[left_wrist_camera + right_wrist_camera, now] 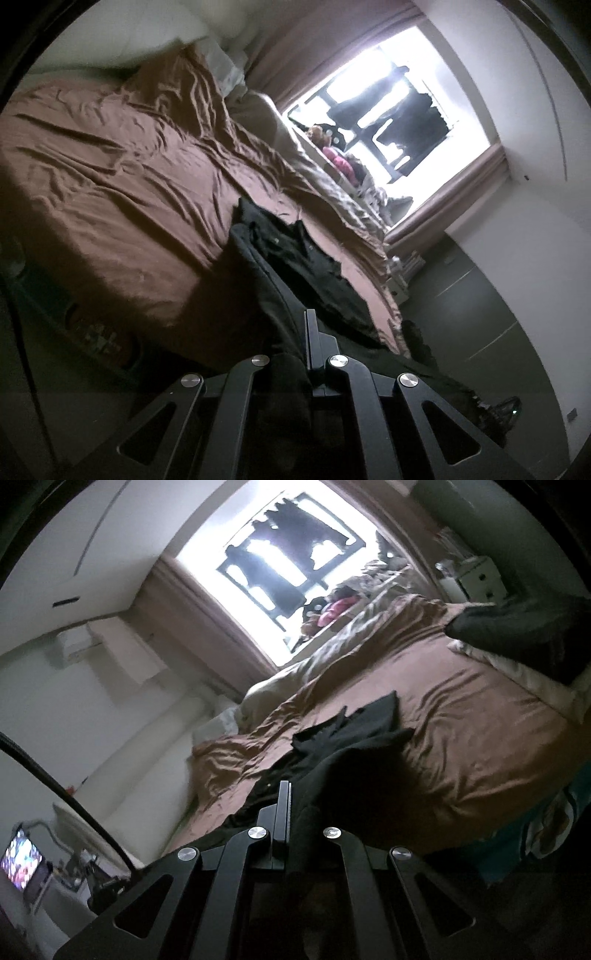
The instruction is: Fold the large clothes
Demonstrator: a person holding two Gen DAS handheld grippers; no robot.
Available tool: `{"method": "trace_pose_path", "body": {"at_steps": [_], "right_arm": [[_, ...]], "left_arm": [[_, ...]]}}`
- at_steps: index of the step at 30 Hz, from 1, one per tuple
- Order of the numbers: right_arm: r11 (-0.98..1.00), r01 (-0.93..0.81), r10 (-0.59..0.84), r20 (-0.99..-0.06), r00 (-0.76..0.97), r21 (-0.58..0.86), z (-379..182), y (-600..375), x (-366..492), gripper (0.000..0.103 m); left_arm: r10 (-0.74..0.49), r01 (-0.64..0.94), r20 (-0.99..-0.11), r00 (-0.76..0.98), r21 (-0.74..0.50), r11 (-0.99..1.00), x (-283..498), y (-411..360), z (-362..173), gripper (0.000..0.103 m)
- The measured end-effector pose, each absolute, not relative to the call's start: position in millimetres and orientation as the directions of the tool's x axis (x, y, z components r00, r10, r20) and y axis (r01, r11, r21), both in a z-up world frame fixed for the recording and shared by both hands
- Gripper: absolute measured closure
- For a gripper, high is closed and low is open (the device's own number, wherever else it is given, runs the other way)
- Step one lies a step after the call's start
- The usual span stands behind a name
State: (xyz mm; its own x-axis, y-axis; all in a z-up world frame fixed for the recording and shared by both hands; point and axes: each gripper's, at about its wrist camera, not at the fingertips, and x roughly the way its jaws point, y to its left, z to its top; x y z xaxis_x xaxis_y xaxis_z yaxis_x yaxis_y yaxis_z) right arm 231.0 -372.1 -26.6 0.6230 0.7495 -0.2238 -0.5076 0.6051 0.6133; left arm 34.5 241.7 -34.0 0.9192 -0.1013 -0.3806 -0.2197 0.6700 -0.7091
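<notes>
A large black garment [295, 258] lies partly on the brown bed sheet [110, 177] and hangs over the bed's edge towards me. My left gripper [301, 343] is shut on a bunch of its cloth, which covers one finger. In the right wrist view the same black garment [354, 734] stretches from the brown sheet [480, 716] to my right gripper [295, 812], which is shut on another part of its edge. Both grippers hold the garment lifted off the bed's near side.
A bright window [388, 110] with dark clothes hanging outside is beyond the bed. A crumpled beige blanket [332, 173] and toys lie along the far side. A dark pillow [517, 627] rests at one end. Grey floor [461, 314] lies beside the bed.
</notes>
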Motion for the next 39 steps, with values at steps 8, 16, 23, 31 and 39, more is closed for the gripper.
{"method": "trace_pose_path", "body": {"at_steps": [8, 16, 23, 31, 39], "right_arm": [[0.586, -0.555, 0.77, -0.192, 0.608, 0.59, -21, -381, 219, 0.103], [0.587, -0.552, 0.77, -0.197, 0.607, 0.592, -30, -373, 248, 0.103], [0.584, -0.55, 0.763, -0.172, 0.623, 0.597, -22, -363, 283, 0.103], [0.577, -0.543, 0.758, -0.153, 0.634, 0.61, -18, -346, 324, 0.103], [0.566, -0.535, 0.76, -0.147, 0.633, 0.628, -5, -323, 378, 0.103]], "left_arm": [[-0.078, -0.194, -0.329, 0.941, -0.712, 0.674, -10, 227, -19, 0.1], [-0.073, -0.193, -0.328, 0.942, -0.707, 0.681, -7, 230, -17, 0.1], [-0.06, -0.197, -0.327, 0.943, -0.695, 0.692, 25, 241, 0, 0.1], [-0.071, -0.177, -0.307, 0.949, -0.704, 0.688, 63, 252, 17, 0.1], [-0.07, -0.183, -0.319, 0.945, -0.693, 0.697, 122, 269, 39, 0.1]]}}
